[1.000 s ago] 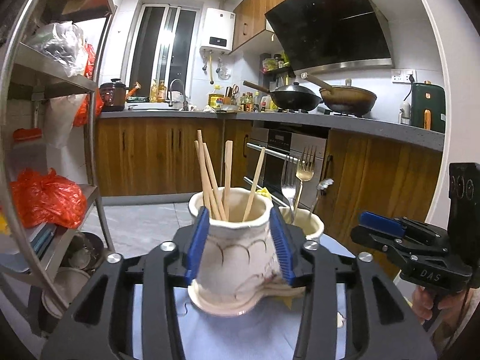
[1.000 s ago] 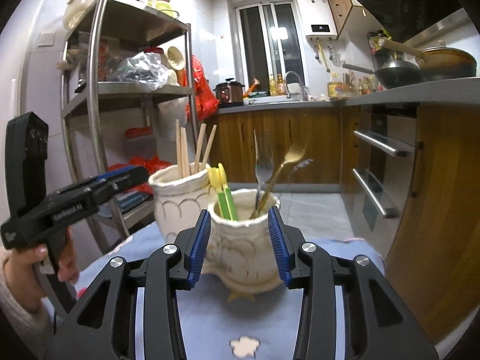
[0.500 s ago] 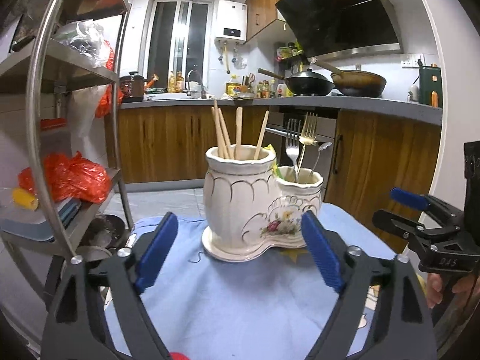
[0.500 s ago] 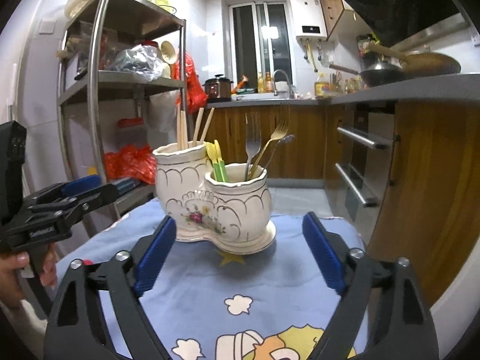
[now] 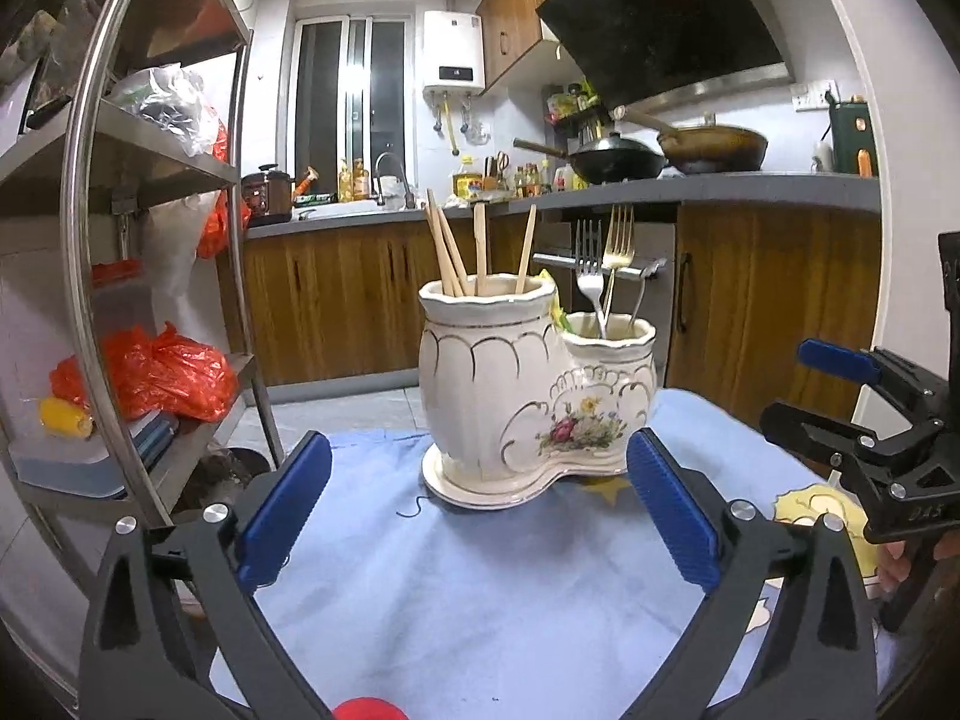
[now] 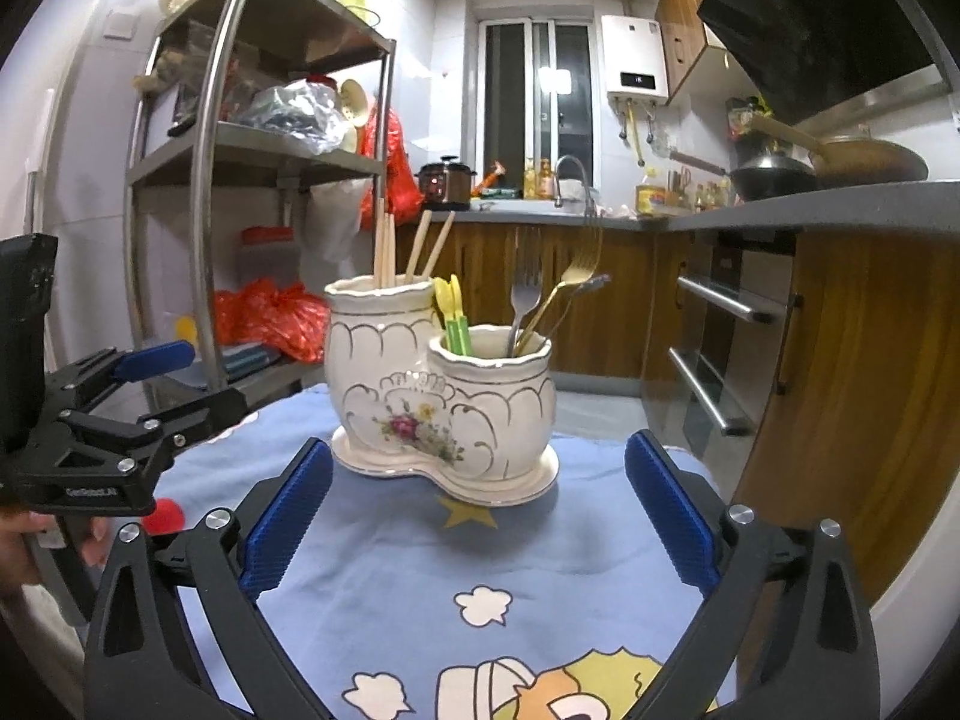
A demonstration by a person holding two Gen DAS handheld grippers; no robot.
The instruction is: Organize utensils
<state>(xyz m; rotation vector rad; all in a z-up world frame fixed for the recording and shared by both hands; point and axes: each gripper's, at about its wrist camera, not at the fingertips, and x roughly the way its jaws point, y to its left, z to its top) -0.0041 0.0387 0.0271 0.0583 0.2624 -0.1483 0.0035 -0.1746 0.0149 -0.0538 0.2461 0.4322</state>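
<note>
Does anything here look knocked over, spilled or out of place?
Nothing stands out. The ceramic holder stands upright on the blue cloth, chopsticks in its taller cup, forks in the shorter. Both tools are open, clear of it.

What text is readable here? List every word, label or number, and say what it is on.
"DAS": on the black body of the right hand-held gripper, faint.
"GenRobot.AI": on the body of the left hand-held gripper, small, reading uncertain.
Water heater display: too small to read.
Counter bottles: labels blurred.
</note>
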